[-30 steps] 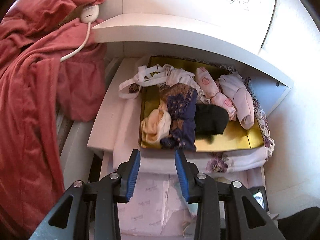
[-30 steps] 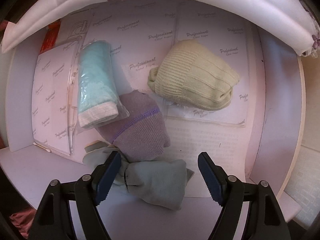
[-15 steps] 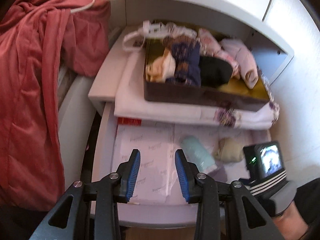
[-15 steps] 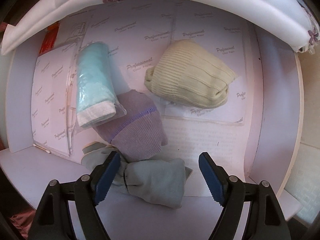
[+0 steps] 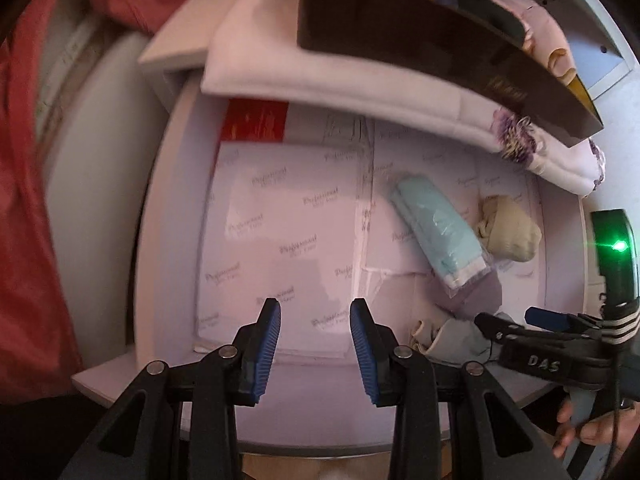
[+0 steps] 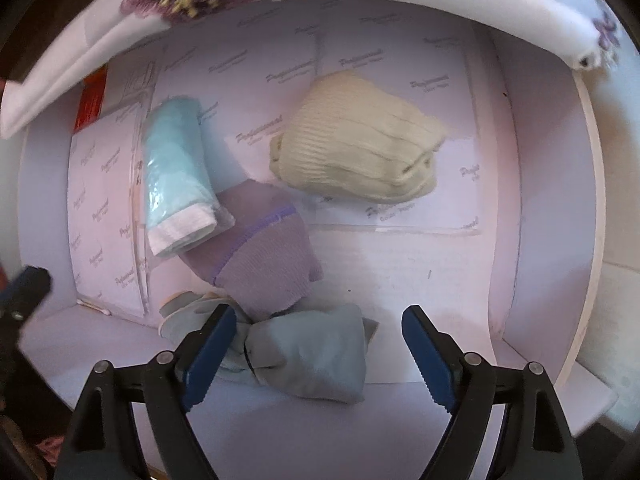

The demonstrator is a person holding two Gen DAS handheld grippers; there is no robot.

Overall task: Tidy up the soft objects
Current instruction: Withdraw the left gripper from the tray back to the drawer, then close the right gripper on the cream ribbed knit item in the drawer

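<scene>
Lilac drawer (image 6: 532, 208): lined with printed paper, four soft bundles inside.
Cream sock roll (image 6: 356, 148): toward the back right corner.
Aqua sock (image 6: 176, 176): left of it, resting on the purple sock (image 6: 272, 256).
Grey-blue bundle (image 6: 308, 356): at the front edge.
Right gripper (image 6: 316, 352): jaws wide, just been opening, straddling the grey-blue bundle, pads not pressing.
Left gripper (image 5: 316, 348): jaws partly apart, nothing between them, above the drawer's bare left half.
Dark tray (image 5: 440, 48): on folded cloth behind the drawer.

Aqua (image 6: 176, 168), cream (image 6: 356, 152), lilac (image 6: 264, 256), grey (image 6: 308, 352) sock bundles, drawer
</scene>
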